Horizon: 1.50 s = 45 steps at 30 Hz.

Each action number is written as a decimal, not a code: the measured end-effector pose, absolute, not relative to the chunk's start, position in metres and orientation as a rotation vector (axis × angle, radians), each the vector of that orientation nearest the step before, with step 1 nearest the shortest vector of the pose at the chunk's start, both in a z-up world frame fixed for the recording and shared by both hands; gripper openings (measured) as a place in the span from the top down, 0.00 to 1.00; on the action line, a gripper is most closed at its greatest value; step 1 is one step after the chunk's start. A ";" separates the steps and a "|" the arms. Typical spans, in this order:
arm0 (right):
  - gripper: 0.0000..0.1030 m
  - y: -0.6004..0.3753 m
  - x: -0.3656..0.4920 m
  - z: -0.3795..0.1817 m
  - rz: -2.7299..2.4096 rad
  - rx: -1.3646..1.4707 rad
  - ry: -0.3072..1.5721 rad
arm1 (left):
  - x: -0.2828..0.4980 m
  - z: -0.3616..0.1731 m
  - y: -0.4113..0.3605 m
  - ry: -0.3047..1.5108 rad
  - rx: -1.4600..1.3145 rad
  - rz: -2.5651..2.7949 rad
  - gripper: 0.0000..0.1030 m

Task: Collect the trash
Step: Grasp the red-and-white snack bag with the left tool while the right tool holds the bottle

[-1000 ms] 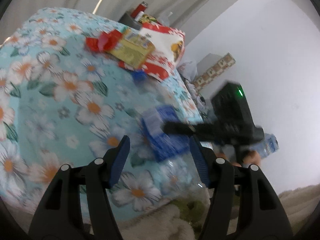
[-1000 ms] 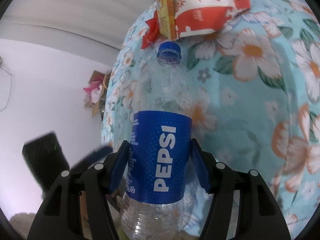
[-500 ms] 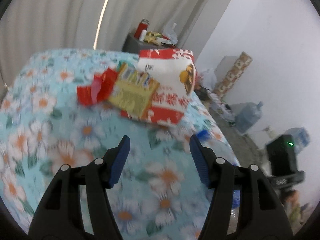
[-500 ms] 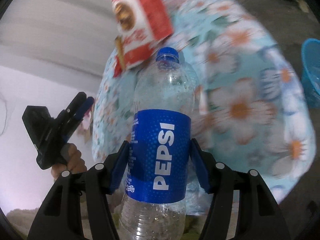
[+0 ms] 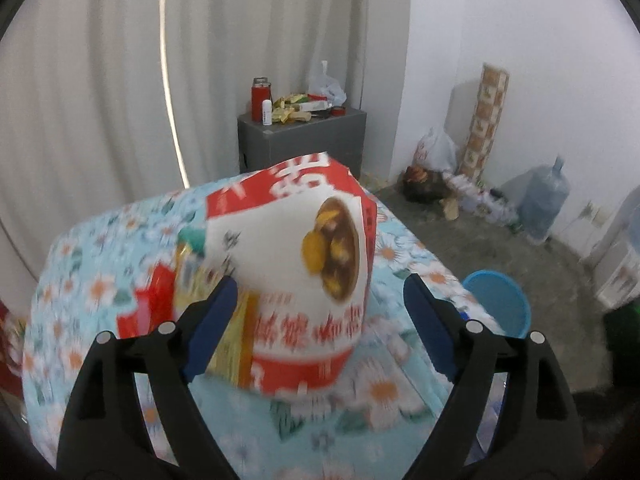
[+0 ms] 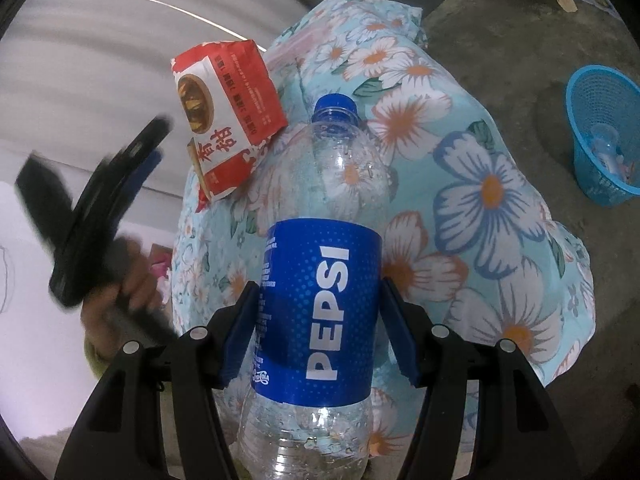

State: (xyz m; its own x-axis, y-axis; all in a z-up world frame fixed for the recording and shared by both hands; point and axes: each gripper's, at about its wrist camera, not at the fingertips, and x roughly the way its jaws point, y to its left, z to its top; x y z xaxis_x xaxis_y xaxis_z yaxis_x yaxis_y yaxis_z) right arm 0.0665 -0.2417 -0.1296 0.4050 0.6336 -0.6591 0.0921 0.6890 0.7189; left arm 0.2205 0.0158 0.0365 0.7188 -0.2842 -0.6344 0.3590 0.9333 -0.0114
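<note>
Gripping the empty bottle (image 6: 320,280), the right hand-held gripper (image 6: 318,330) keeps it ready for the basket (image 6: 600,128); the left hand-held gripper (image 5: 316,328), jaws just widened, frames the snack bag (image 5: 304,276) on the bed (image 5: 384,400), untouched.

Empty Pepsi bottle (image 6: 320,280), upright; red-white bag (image 5: 304,280).

one pepsi bottle (image 6: 320,280), one blue basket (image 6: 600,136), three wrappers (image 5: 304,264)

The left hand-held gripper (image 5: 316,322) has just been opening, jaws wide and empty; the right hand-held gripper (image 6: 320,330) clamps, angled downward.
</note>
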 end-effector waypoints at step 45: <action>0.42 -0.247 0.058 -0.134 0.416 0.797 1.099 | 0.280 0.030 0.009 0.731 0.262 -0.253 1.00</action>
